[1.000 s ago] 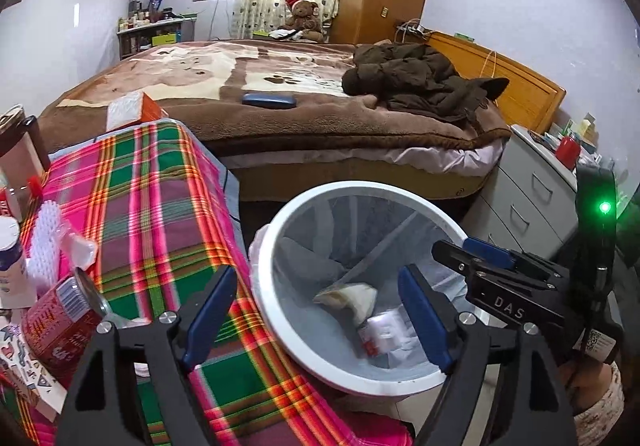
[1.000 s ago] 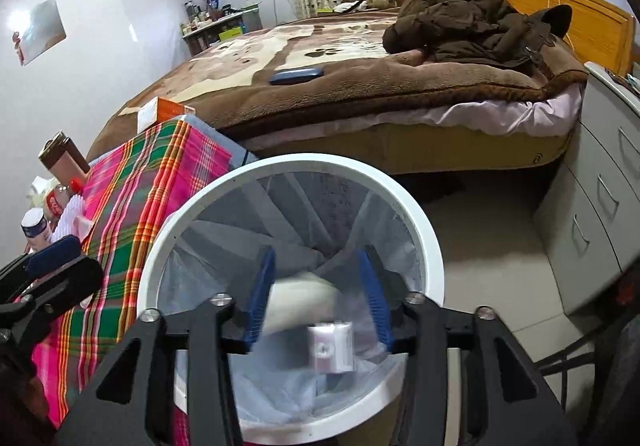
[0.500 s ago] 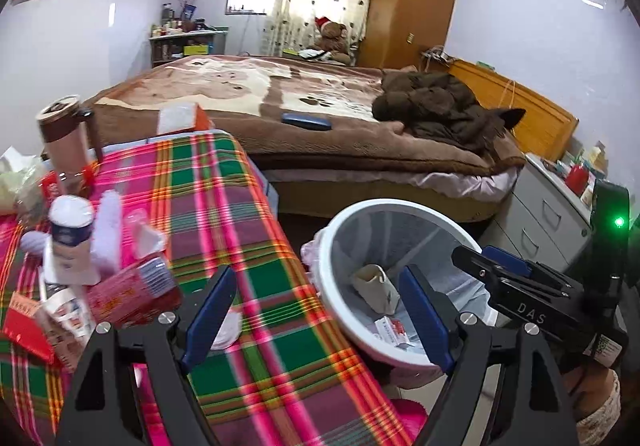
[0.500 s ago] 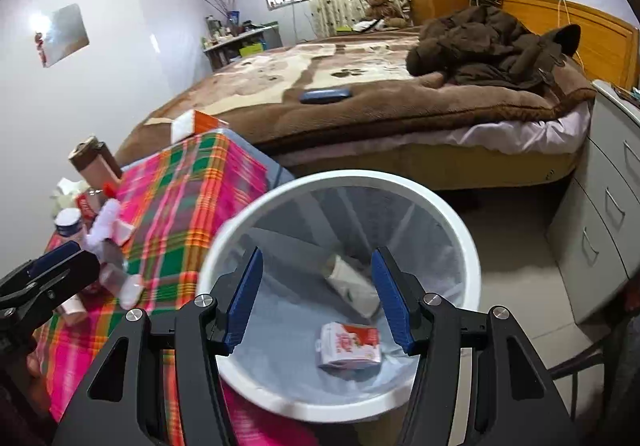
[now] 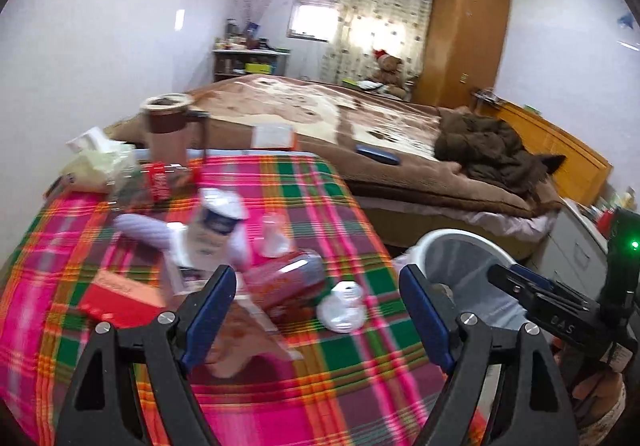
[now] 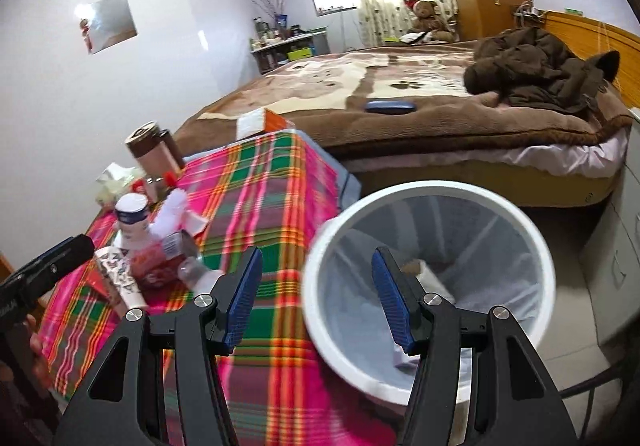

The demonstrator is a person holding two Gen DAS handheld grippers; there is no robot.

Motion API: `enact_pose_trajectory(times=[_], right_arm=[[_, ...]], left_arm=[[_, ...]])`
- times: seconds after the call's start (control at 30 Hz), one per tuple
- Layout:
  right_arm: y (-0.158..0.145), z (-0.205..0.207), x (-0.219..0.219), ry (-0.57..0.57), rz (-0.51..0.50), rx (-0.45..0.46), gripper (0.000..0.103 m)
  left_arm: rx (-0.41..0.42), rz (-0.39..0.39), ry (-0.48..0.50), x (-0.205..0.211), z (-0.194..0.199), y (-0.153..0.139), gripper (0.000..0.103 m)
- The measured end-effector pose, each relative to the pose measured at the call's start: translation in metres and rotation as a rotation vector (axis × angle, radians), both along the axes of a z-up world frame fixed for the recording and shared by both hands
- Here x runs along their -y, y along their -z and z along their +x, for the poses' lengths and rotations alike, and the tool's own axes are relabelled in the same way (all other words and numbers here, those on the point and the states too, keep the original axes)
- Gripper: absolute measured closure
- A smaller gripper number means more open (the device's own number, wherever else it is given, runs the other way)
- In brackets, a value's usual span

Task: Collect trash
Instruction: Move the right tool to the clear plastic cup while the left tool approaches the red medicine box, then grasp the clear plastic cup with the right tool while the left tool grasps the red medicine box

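The left gripper is seen with its blue-padded jaws spread wide and nothing between them, held above the plaid tablecloth. Just beyond the jaws a crushed red can lies on its side, with a small white crumpled piece touching its right end and a red carton to its left. Behind these, a white bottle with a blue label stands among other blurred litter, and farther back a small red can, a pale tissue pack and a brown lidded mug are ranged along the far edge of the table. The right gripper is likewise parted and empty, its left pad over the cloth and its right pad over the mouth of the white trash bin, which stands on the floor against the table's right side. The bin is lined with a pale bag, and some scraps can be made out inside, partly hidden by the finger. From the right wrist view the same cluster of litter is seen at the left of the table. Beyond table and bin a bed is spread with a brown blanket, on which a dark jacket is heaped.
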State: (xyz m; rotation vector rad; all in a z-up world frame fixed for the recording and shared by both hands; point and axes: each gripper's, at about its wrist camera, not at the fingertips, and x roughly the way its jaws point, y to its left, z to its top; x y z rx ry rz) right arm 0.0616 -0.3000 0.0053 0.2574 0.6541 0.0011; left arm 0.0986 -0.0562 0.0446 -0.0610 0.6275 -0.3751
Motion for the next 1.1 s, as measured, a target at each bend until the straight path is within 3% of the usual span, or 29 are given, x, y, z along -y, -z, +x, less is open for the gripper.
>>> enact_pose_trajectory(times=[0.77, 1.0, 1.1], right_arm=[[0.035, 0.04, -0.084, -0.191, -0.033, -0.108, 0.045], [0.04, 0.051, -0.096, -0.232, -0.061, -0.132, 0.045], [0.042, 0.056, -0.1, -0.236, -0.066, -0.141, 0.045]], left_arm=[[-0.142, 0.036, -0.262, -0.122, 0.024, 0.052, 0.018], [-0.222, 0.064, -0.267, -0.126, 0.04, 0.076, 0.017], [-0.214, 0.098, -0.245, -0.118, 0.039, 0.08, 0.017]])
